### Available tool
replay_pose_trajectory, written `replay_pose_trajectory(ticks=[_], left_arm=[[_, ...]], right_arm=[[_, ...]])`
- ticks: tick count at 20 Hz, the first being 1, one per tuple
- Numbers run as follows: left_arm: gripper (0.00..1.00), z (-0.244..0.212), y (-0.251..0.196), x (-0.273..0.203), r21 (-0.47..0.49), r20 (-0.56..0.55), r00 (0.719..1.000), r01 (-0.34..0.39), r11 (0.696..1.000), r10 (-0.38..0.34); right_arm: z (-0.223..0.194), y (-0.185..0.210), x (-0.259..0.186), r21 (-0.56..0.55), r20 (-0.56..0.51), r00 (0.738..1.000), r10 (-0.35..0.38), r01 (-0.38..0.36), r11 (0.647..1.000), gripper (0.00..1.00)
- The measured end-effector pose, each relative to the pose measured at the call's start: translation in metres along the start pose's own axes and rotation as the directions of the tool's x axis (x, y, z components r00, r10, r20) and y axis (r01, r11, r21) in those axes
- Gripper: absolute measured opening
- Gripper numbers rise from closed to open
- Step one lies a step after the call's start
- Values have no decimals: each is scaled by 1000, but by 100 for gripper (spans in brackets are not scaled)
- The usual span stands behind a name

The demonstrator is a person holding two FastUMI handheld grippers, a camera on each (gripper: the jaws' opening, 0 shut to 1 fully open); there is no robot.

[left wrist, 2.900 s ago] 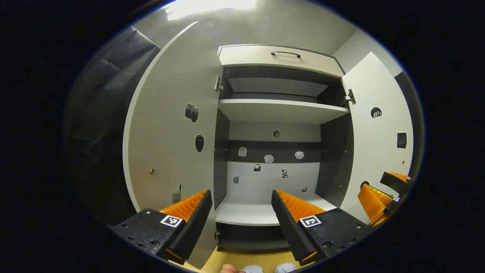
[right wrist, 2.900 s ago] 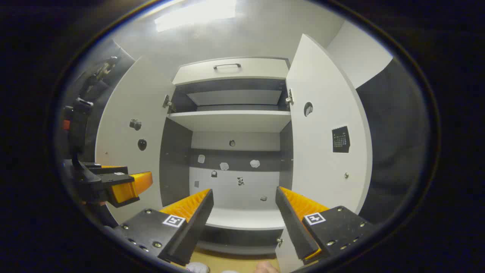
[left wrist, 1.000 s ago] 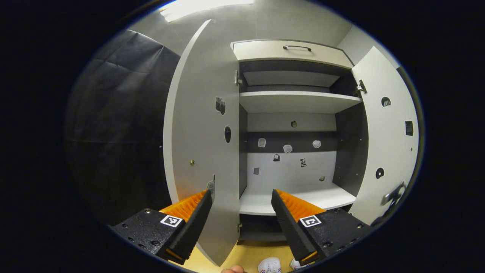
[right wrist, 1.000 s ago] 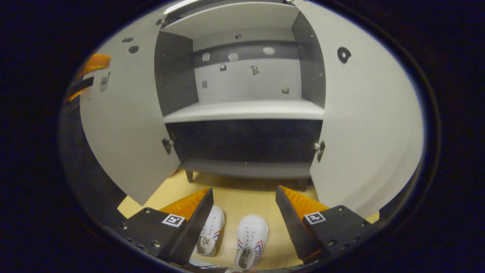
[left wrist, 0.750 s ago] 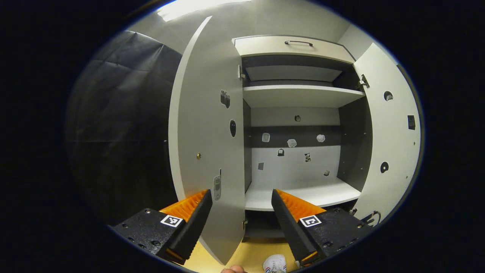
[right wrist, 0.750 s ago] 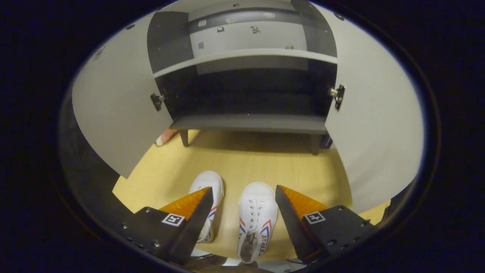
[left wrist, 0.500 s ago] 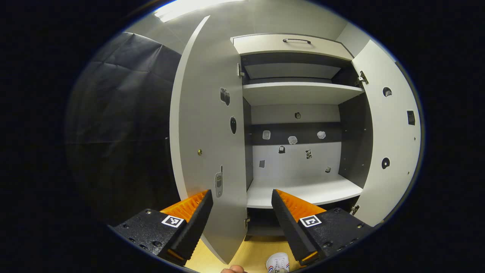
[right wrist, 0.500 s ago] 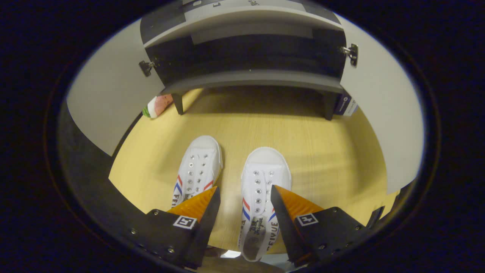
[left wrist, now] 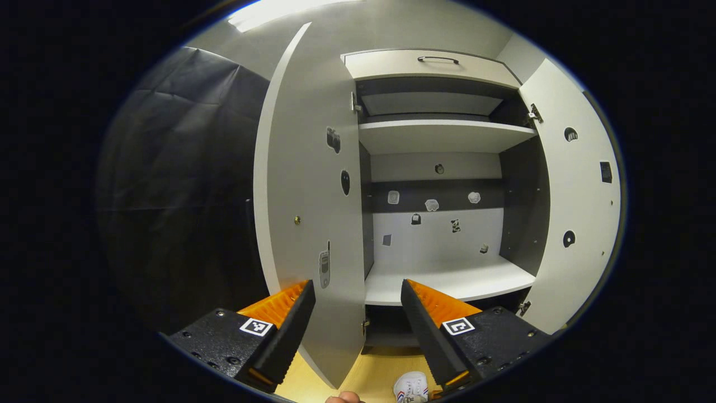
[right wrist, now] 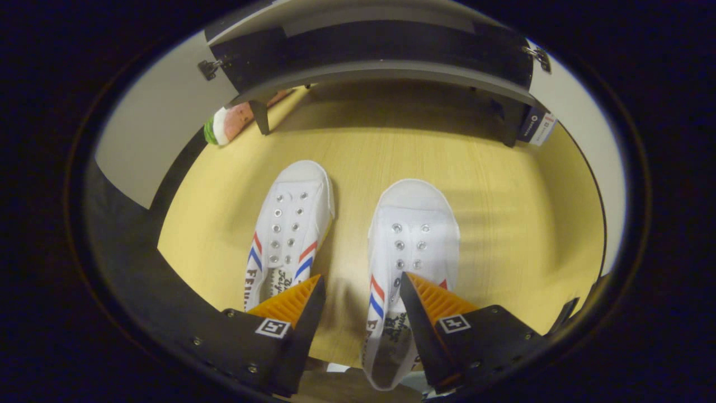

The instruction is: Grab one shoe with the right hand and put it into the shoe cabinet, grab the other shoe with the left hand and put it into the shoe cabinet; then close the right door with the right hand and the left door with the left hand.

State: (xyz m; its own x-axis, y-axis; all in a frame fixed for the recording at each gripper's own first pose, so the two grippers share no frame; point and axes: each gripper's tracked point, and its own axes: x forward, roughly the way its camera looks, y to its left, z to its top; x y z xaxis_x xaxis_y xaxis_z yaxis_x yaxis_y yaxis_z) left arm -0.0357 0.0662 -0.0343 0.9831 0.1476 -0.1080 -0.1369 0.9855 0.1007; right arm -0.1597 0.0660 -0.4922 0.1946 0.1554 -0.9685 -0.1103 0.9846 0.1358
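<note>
**Mia:** What is the biggest thing here?

**Ben:** The cabinet. Both doors are open. The left door swings out toward us and the right door is out to the side. The shelf inside has no shoes on it.

**Mia:** Where are the shoes?

**Ben:** On the floor, in front of the cabinet. They lie side by side, a little apart, and their toes point at the cabinet. So each shoe runs long from us toward the cabinet.

**Mia:** Which claw is near them?

**Ben:** The right claw. It looks down at the floor and it is wide open, holding nothing. The right shoe lies mostly under its right finger, not in the middle of the gap. The left shoe is just past its left finger.

**Mia:** So what must it do?

**Ben:** I think it must slide a bit to the right, so the fingers sit on both sides of the right shoe. Then it can go down and squeeze across the shoe.

**Mia:** And the left claw?

**Ben:** It is up high, wide open and holding nothing, and it points into the cabinet.
</note>
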Motion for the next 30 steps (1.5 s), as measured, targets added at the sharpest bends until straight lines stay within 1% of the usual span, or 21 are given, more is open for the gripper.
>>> replay_pose_trajectory(ticks=[1, 2, 3, 4, 5, 6, 7, 8, 10, 11, 12, 13, 14, 16, 19, 22, 25, 27, 30], left_arm=[[95, 0, 0, 0, -1, 1, 1000, 1, 1000, -1], [95, 0, 0, 0, -2, 2, 1000, 2, 1000, -2], [94, 0, 0, 0, -4, 1, 1000, 2, 1000, -2], [94, 0, 0, 0, -5, 1, 1000, 3, 1000, -3], [94, 0, 0, 0, -7, 2, 1000, 2, 1000, -2], [95, 0, 0, 0, -8, 3, 1000, 2, 1000, -2], [94, 0, 0, 0, -9, 3, 1000, 3, 1000, -3], [95, 0, -1, 1, -9, 1, 1000, 3, 1000, -3], [95, 1, -1, 1, -14, 4, 1000, 2, 1000, -2], [94, 0, -1, 2, -14, 3, 1000, 3, 1000, -3], [95, 0, -1, 2, -13, 3, 1000, 4, 1000, -4], [95, 0, -1, 2, -12, 2, 1000, 4, 1000, -4], [95, 0, -1, 2, -13, 2, 1000, 4, 1000, -4], [95, 0, -1, 1, -9, 0, 1000, 6, 1000, -6], [95, 0, -1, 1, -10, -1, 1000, 7, 1000, -7], [95, 0, -2, 2, -8, -1, 1000, 8, 1000, -8], [95, 1, -1, 1, -8, 0, 1000, 9, 1000, -9], [95, 0, -2, 2, -8, 0, 1000, 10, 1000, -10], [95, 0, -2, 2, -8, 0, 1000, 10, 1000, -10]], right_arm=[[1, -1, 2, -6, -6, 1000, -11, 11, 1000, 81], [-1, -4, 2, -8, -22, 999, -28, 27, 1000, 74], [0, -8, 4, -6, -28, 999, -33, 33, 999, 71], [0, -6, 8, 0, -25, 999, -33, 33, 999, 60], [-2, -7, 8, -5, -32, 999, -34, 34, 999, 59], [-2, -16, 12, -27, -20, 996, -82, 82, 996, 52], [0, -24, 8, -18, -4, 995, -101, 101, 995, 57], [0, -20, 3, -29, 0, 995, -102, 102, 994, 22], [-1, -20, 7, -65, -1, 995, -103, 103, 993, 22], [-1, -20, 8, -56, 6, 994, -111, 111, 992, 22], [1, -20, 10, -68, 13, 995, -100, 100, 993, 8], [5, -18, 3, -56, 28, 995, -97, 98, 994, 8], [2, -20, 8, -43, 38, 995, -87, 89, 995, 1], [3, -20, 7, -7, 52, 995, -82, 82, 997, 1], [10, -24, -7, 24, 87, 993, -85, 83, 996, 1], [22, -19, -26, 73, 125, 991, -45, 36, 997, 0], [40, -9, -51, 76, 177, 984, -12, -2, 997, 0], [59, 1, -74, 67, 225, 974, 13, -29, 997, 1], [102, 13, -115, 54, 324, 945, 39, -60, 997, 0]])
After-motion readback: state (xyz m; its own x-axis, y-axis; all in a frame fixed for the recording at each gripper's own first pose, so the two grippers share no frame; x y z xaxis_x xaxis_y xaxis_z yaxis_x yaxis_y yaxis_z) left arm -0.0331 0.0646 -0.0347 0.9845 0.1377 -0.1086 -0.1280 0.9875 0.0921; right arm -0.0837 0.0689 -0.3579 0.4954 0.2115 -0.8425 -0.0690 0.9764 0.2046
